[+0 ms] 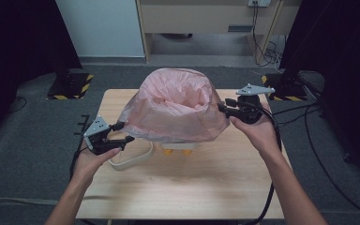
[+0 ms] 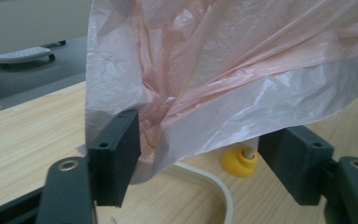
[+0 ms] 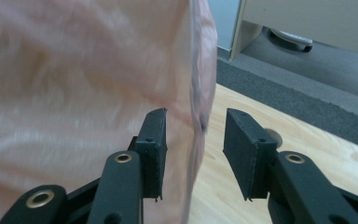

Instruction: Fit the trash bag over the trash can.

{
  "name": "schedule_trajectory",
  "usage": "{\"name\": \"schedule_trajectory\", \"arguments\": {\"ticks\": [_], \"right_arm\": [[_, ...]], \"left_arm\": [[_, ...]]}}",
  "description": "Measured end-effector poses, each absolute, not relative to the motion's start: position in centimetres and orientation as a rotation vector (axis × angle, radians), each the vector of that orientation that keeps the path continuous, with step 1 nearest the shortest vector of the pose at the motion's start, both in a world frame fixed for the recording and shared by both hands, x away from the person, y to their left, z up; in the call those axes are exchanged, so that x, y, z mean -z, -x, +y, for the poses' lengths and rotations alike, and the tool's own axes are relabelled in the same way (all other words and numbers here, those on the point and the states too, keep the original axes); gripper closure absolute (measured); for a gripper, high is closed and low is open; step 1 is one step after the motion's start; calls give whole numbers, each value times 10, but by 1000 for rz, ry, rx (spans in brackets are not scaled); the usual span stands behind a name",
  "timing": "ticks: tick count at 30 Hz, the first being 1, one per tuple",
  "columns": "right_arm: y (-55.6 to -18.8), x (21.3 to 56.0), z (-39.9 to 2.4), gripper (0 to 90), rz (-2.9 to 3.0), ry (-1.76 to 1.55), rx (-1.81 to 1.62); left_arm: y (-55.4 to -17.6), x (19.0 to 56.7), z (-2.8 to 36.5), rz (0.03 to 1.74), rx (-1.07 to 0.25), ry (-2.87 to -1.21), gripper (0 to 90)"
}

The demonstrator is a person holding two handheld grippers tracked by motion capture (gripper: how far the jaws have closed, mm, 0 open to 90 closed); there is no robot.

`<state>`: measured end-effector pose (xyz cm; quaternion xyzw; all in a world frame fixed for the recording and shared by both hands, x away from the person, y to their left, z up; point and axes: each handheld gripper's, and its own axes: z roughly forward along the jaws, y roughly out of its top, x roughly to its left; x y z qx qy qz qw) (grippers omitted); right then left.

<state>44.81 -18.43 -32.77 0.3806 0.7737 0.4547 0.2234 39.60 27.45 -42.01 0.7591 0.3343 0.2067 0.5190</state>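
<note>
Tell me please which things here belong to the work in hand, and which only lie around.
Belonging to the work:
- pink plastic bag
- white bin under it, with yellow feet
- left gripper, jaws open
- right gripper, jaws open

Only lying around:
- white curved band on the table
- cables on the floor

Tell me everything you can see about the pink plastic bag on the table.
The pink plastic bag is thin, translucent and crinkled, draped mouth-up over something standing on the wooden table, its hem hanging loose. Yellow feet show below the hem. The left gripper and right gripper sit at opposite sides, jaws open with film between them; in the left gripper view one pad touches the film.
</note>
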Motion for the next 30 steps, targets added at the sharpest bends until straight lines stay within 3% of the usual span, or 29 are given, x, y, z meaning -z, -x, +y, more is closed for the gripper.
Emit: {"name": "schedule_trajectory", "arguments": {"ticks": [6, 7, 8, 10, 30], "right_arm": [[-466, 318, -168, 651, 2136, -1042, -1212], [-470, 318, -167, 698, 2140, -1053, -1200], [-473, 318, -166, 809, 2150, -1049, -1187], [-478, 318, -165, 900, 2160, -1058, -1175], [-487, 321, -164, 900, 2188, -1060, -1162]], "left_arm": [[-392, 417, 273, 782, -493, -1817, 224], [-391, 415, 273, 780, -493, -1811, 217], [-390, 414, 274, 780, -492, -1801, 218], [-389, 410, 276, 779, -498, -1795, 219], [-369, 400, 287, 742, -500, -1782, 202]]}}
